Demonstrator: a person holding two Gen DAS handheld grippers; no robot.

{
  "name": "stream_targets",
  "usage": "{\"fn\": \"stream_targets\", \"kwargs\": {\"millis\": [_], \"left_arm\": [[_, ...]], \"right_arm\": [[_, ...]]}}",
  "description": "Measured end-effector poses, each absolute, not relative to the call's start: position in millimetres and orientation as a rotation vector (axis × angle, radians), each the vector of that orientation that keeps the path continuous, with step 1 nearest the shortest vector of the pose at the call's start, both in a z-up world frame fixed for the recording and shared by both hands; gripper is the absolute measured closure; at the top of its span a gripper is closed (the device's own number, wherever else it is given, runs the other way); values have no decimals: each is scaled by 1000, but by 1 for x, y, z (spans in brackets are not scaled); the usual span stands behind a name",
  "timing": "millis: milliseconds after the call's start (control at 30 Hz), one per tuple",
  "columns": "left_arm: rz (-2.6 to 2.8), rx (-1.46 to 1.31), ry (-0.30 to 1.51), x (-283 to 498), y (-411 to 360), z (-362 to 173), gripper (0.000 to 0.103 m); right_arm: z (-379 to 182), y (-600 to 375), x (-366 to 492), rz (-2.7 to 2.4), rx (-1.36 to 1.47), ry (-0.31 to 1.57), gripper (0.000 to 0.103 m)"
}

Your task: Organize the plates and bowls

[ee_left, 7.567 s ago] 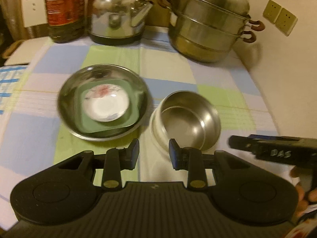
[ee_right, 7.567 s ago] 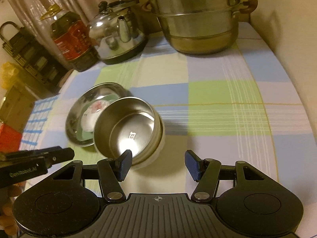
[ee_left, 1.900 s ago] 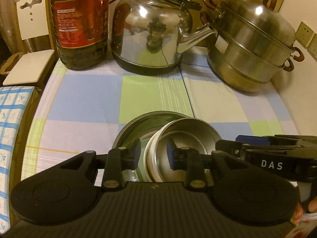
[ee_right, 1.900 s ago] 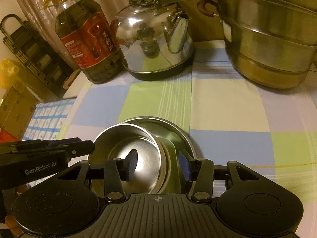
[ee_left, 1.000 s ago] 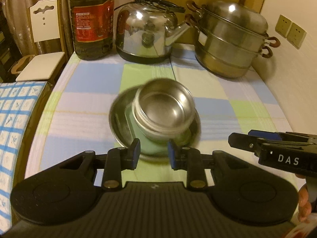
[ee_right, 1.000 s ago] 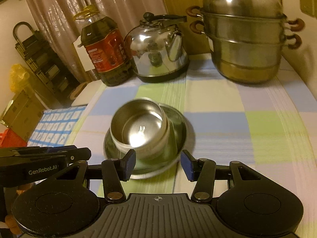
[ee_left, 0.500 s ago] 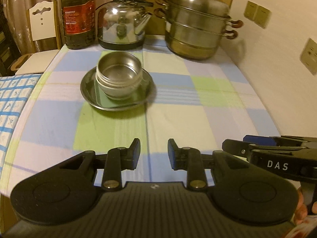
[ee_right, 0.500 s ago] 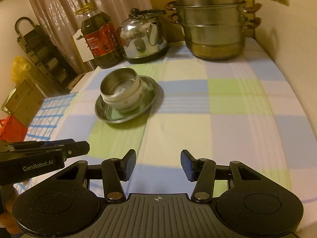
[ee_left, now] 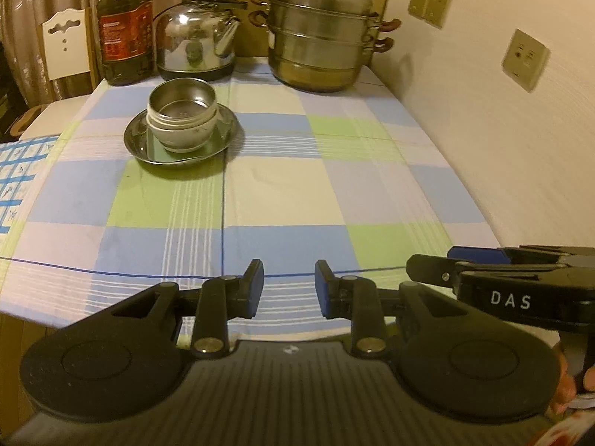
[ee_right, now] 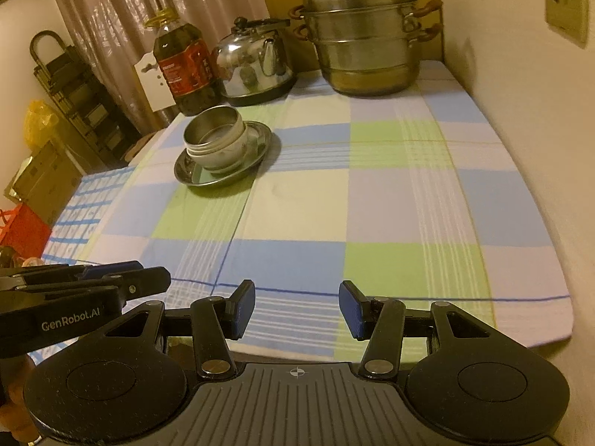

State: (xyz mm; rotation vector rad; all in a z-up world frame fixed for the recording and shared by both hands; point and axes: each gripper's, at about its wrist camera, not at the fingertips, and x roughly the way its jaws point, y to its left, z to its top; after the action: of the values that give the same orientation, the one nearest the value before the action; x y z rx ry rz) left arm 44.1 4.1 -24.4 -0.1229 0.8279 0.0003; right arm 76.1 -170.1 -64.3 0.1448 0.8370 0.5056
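Your table (ee_left: 282,193) runs lengthwise away from you, one long side against a cream wall (ee_left: 483,85) with sockets (ee_left: 524,59), and it wears a checked cloth (ee_right: 390,200) of blue, green and white squares with thin stripes. Pale curtains (ee_right: 111,11) hang at the far left, with a dark rack (ee_right: 74,100) and a white chair back (ee_left: 65,46) below them.

Along the far edge stand a tiered steel steamer (ee_left: 319,37) with a domed lid and brown handles, a shiny kettle (ee_left: 195,46), and an oil bottle (ee_left: 124,33) with a red label.

The stack you're sorting sits at the far left of the cloth, just in front of the kettle: a round steel plate (ee_left: 219,141) at the bottom, a green plate (ee_left: 154,146) inside it, and on top a steel bowl (ee_left: 182,106) nested in a white one (ee_left: 186,139). All are smooth and round-rimmed; the green one's outline is mostly hidden.

Your left tool (ee_left: 289,288) hangs over the near edge, its blue pads a narrow gap apart, holding nothing. Your right tool (ee_right: 296,308) is beside it, spread wider, also empty. Both are well apart from the stack.
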Motion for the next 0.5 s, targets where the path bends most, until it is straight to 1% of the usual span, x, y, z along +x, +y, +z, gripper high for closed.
{"fn": "stream_targets", "kwargs": {"millis": [500], "left_arm": [[-52, -105, 813, 36, 3, -21, 76]], "right_arm": [[-62, -171, 62, 475, 154, 829, 53]]}}
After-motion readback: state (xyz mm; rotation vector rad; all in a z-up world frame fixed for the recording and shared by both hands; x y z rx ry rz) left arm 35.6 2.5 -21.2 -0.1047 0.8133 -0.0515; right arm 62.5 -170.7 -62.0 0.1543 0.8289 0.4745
